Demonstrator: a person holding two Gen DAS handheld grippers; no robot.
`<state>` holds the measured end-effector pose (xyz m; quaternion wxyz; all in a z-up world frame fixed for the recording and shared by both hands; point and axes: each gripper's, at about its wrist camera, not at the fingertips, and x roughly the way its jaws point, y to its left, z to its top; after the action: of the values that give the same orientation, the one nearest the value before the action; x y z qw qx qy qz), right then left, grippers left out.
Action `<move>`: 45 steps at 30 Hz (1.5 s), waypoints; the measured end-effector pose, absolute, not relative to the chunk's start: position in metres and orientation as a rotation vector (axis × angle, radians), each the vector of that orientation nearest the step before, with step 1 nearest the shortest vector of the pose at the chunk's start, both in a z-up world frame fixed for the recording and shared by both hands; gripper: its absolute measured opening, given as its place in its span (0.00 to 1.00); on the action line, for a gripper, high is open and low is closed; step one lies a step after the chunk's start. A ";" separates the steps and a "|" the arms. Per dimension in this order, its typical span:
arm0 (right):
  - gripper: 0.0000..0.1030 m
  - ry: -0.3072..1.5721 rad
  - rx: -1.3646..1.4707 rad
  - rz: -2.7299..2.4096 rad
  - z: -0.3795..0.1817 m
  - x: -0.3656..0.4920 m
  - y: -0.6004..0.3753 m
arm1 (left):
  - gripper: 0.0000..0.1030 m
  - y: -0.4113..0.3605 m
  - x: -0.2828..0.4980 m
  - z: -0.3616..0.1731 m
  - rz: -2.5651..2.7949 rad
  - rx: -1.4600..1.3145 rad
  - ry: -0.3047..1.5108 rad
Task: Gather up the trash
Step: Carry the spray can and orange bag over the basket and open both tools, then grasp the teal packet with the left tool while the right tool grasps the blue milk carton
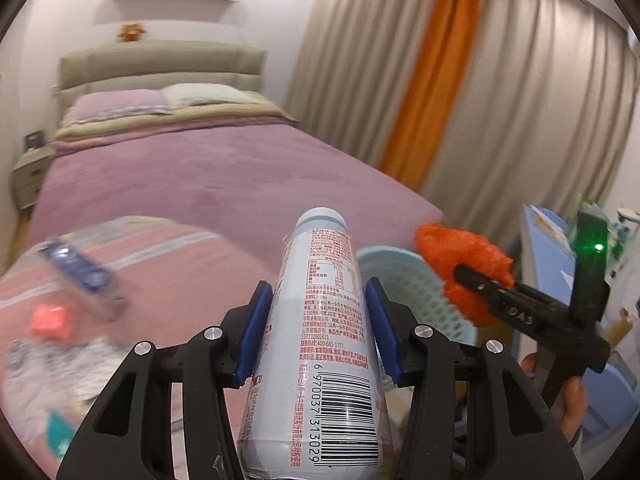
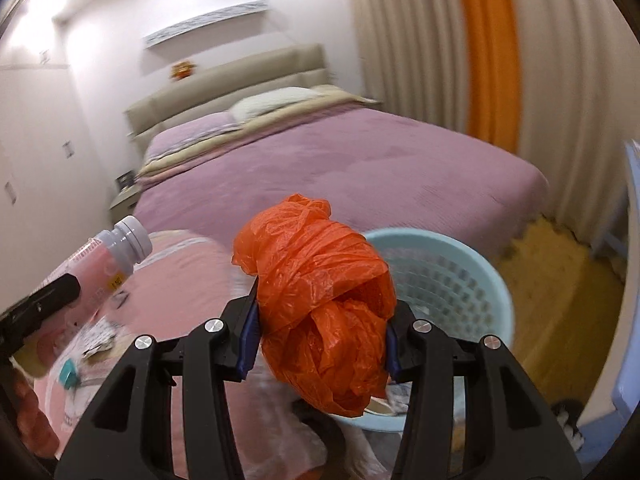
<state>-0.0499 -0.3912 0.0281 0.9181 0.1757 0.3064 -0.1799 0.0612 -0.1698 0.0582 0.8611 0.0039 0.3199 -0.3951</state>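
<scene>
My left gripper is shut on a pale plastic bottle with red print and a barcode, cap pointing away. The bottle also shows at the left of the right wrist view. My right gripper is shut on a crumpled orange plastic bag; in the left wrist view the bag is at the right, above a light blue mesh basket. In the right wrist view the basket stands on the floor just behind and right of the bag.
A pink-covered surface holds a blue-labelled wrapper, a pink scrap and other litter. A bed with a purple cover lies behind. Curtains hang at the right. Blue furniture stands at far right.
</scene>
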 end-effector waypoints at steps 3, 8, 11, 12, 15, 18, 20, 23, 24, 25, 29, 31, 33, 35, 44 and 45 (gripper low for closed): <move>0.44 0.660 0.407 -0.421 0.017 -0.056 -0.417 | 0.45 -0.214 0.056 0.050 -0.881 0.045 0.695; 0.45 0.700 0.460 -0.473 0.001 -0.065 -0.450 | 0.45 -0.272 0.058 0.027 -0.933 0.091 0.749; 0.46 0.705 0.442 -0.520 -0.006 -0.067 -0.459 | 0.45 -0.292 0.061 0.014 -0.948 0.112 0.765; 0.47 0.707 0.427 -0.533 -0.008 -0.065 -0.459 | 0.45 -0.297 0.061 0.010 -0.948 0.114 0.772; 0.49 0.726 0.435 -0.528 -0.017 -0.066 -0.467 | 0.46 -0.311 0.064 0.002 -0.953 0.116 0.791; 0.62 0.744 0.441 -0.545 -0.022 -0.063 -0.478 | 0.56 -0.318 0.066 -0.003 -0.936 0.108 0.796; 0.62 0.747 0.451 -0.545 -0.025 -0.065 -0.482 | 0.57 -0.313 0.064 -0.001 -0.935 0.097 0.787; 0.62 0.738 0.457 -0.540 -0.026 -0.070 -0.484 | 0.57 -0.300 0.058 0.004 -0.932 0.099 0.763; 0.62 0.731 0.456 -0.535 -0.025 -0.072 -0.482 | 0.57 -0.295 0.056 0.007 -0.926 0.098 0.753; 0.62 0.722 0.453 -0.526 -0.023 -0.072 -0.480 | 0.57 -0.288 0.055 0.010 -0.921 0.091 0.744; 0.62 0.695 0.416 -0.482 -0.015 -0.070 -0.466 | 0.57 -0.258 0.051 0.022 -0.899 0.055 0.709; 0.62 0.690 0.385 -0.468 -0.010 -0.067 -0.454 | 0.57 -0.242 0.049 0.028 -0.878 0.047 0.690; 0.62 0.677 0.373 -0.437 -0.003 -0.065 -0.442 | 0.57 -0.224 0.048 0.034 -0.851 0.034 0.675; 0.62 0.668 0.360 -0.425 0.001 -0.064 -0.435 | 0.57 -0.202 0.046 0.039 -0.820 0.015 0.658; 0.62 0.629 0.299 -0.311 0.023 -0.045 -0.383 | 0.60 -0.082 0.042 0.044 -0.605 -0.042 0.626; 0.62 0.623 0.292 -0.288 0.024 -0.041 -0.374 | 0.62 -0.069 0.042 0.043 -0.580 -0.054 0.625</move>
<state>-0.0412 -0.3742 0.0241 0.9312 0.1424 0.3045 -0.1409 0.0424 -0.0686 0.0428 0.9101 -0.0264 0.3031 -0.2814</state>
